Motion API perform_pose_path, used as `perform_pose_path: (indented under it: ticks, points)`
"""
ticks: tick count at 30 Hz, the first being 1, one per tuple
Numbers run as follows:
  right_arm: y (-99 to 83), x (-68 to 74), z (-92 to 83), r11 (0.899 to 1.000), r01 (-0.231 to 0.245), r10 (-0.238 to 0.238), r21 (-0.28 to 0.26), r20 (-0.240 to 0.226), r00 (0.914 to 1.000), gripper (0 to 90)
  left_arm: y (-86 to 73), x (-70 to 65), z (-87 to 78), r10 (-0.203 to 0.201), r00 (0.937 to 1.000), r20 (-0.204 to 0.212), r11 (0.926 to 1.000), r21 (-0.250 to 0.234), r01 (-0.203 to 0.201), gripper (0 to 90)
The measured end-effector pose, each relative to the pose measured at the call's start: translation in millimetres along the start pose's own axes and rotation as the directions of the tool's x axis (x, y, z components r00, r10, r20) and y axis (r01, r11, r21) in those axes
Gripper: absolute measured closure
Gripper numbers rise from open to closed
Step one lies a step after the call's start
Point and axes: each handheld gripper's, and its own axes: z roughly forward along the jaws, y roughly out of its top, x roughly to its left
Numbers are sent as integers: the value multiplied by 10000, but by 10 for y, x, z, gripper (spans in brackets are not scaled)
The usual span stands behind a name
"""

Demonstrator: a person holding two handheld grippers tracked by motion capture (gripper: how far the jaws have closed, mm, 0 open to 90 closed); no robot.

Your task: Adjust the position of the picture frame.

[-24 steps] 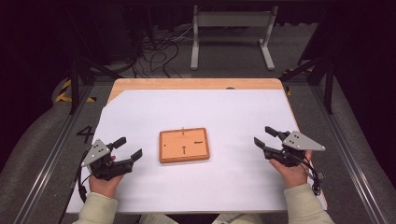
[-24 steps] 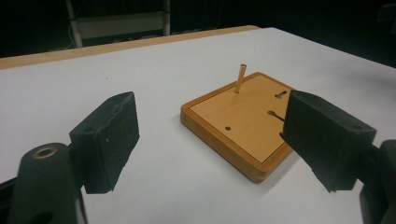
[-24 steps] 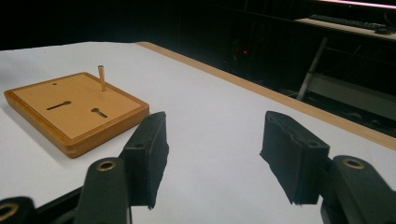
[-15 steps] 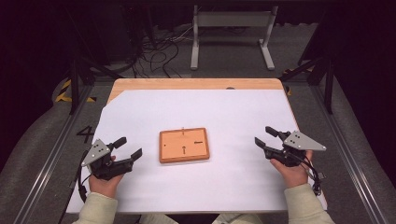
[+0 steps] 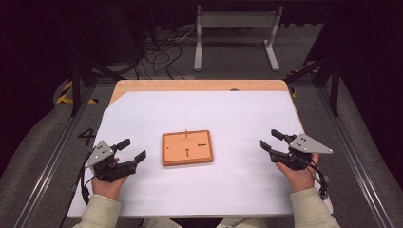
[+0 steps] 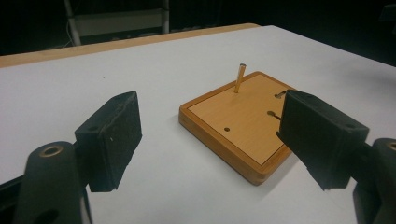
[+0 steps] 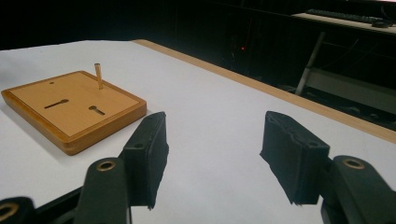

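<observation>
Wooden board (image 5: 187,147) lies flat mid-sheet on the white paper (image 5: 223,114), the landmark here. A thin brass peg (image 6: 240,77) stands near the board's far edge, close to upright with a slight lean; dark slots and a small hole are cut into the board's top, purpose hard to read at this size. Left gripper (image 5: 130,151) rests on the paper left of the board, jaws spread wide, nothing between them; in the left gripper view the board sits ahead and toward its right jaw. Right gripper (image 5: 272,140) rests right of the board, jaws also apart and empty; in the right gripper view the board lies off past its left jaw. Left gripper looks nearer the board, right one well apart. Board is close to square, edges roughly parallel to the paper's. Likely next: either gripper closes in sideways toward the board, the peg needing a grip across its vertical axis.
</observation>
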Motion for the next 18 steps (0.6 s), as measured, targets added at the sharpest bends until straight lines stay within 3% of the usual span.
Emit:
perform_pose_path:
  ticks: [13,18]
  points:
    - [-10,-8,8,9999,-54,53,133,85,9999,388,0,7,-3,-35,10000,-60,10000,45,36,213]
    - [-10,-6,6,9998,-97,96,195,67,9999,401,48,5,20,-154,9997,-192,9991,384,161,237]
